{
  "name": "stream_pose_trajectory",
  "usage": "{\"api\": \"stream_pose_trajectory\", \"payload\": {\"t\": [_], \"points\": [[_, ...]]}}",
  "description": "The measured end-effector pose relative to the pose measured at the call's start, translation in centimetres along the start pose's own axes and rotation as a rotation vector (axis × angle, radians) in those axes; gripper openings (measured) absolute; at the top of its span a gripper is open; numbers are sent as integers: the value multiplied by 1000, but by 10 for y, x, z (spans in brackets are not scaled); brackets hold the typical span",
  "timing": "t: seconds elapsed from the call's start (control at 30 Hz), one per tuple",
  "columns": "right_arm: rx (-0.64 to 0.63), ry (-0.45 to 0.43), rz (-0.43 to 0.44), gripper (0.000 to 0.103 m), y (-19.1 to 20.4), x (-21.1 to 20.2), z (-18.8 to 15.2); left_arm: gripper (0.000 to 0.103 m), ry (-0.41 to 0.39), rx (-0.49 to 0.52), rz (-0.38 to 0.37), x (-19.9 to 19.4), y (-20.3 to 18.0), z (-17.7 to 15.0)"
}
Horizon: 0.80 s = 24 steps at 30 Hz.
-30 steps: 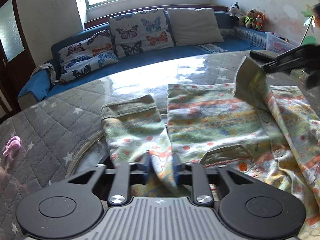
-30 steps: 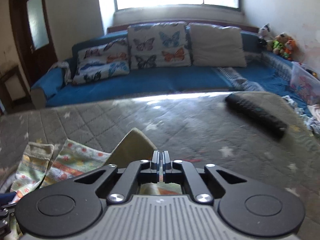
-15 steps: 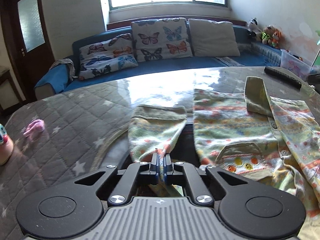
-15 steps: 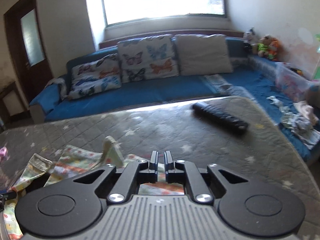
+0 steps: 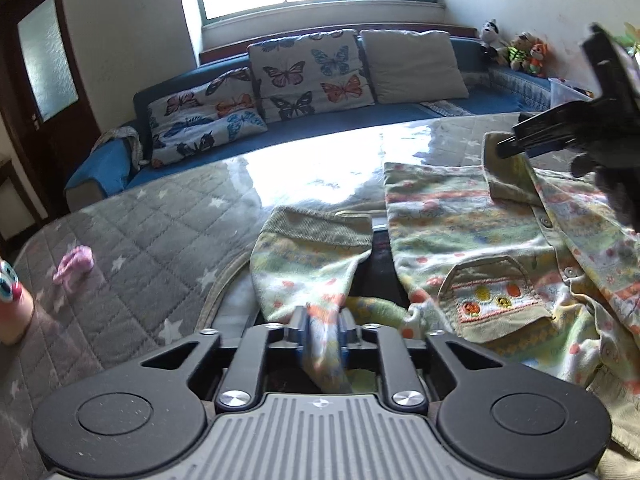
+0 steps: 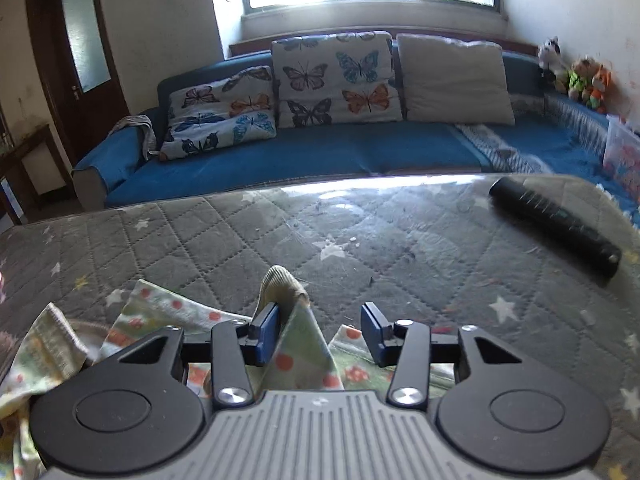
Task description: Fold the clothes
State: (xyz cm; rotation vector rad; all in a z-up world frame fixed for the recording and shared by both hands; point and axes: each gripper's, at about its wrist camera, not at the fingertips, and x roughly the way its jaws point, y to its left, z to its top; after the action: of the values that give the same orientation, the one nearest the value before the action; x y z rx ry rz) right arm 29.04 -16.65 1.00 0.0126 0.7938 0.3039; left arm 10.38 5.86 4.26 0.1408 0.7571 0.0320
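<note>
Shirt (image 5: pixel 480 240) lies spread on the quilted worktop (image 5: pixel 160 232), front up, pocket (image 5: pixel 492 292) showing, sleeve (image 5: pixel 308 256) out to the left w/ its ribbed cuff away from the camera. Step in hand, by my read: early fold, prob. bringing the sleeve in across the body while the collar side gets set. Left hand-held gripper (image 5: pixel 323 330) is low over the worktop, pointing fwd along the sleeve, fingers narrow and pinching a bunch of sleeve cloth between the blue pads (image 5: pixel 298 330); cloth runs back under the gripper body. Right hand-held gripper (image 6: pixel 318 334) sits at the shirt's far right edge, approx level, aimed toward the sofa (image 6: pixel 320 152); jaws wide apart, collar (image 6: pixel 282 284) standing up between them, touching the left pad (image 6: pixel 266 332) but not clamped. In the left view the same gripper shows as a dark shape over the collar corner. Next move, I'd judge: left carries the sleeve right and lays it over the chest w/o dragging the body; right either closes on the collar or backs off so it drops flat. Remote (image 6: pixel 556 226) lies well apart at far right, and a pink scrap (image 5: pixel 74 264) at far left; neither is in the fold path.
</note>
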Motion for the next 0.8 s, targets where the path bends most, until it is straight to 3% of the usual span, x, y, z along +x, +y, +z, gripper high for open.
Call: {"api": "stream_pose_trajectory", "payload": {"t": [0.07, 0.13, 0.23, 0.4, 0.57, 0.8], "points": [[16, 18, 4, 36, -2, 9, 1, 32, -3, 10, 9, 4, -2, 4], [32, 27, 24, 19, -4, 9, 0, 33, -5, 25, 10, 8, -2, 6], [33, 17, 17, 6, -6, -1, -2, 32, 10, 22, 3, 17, 2, 7], [23, -43, -24, 3, -15, -40, -2, 7, 34, 19, 10, 26, 7, 1], [57, -112, -83, 3, -42, -98, -8, 4, 29, -33, 55, 18, 18, -9], [121, -197, -193, 3, -91, -178, -40, 3, -18, -127, 98, -23, 44, -26]]}}
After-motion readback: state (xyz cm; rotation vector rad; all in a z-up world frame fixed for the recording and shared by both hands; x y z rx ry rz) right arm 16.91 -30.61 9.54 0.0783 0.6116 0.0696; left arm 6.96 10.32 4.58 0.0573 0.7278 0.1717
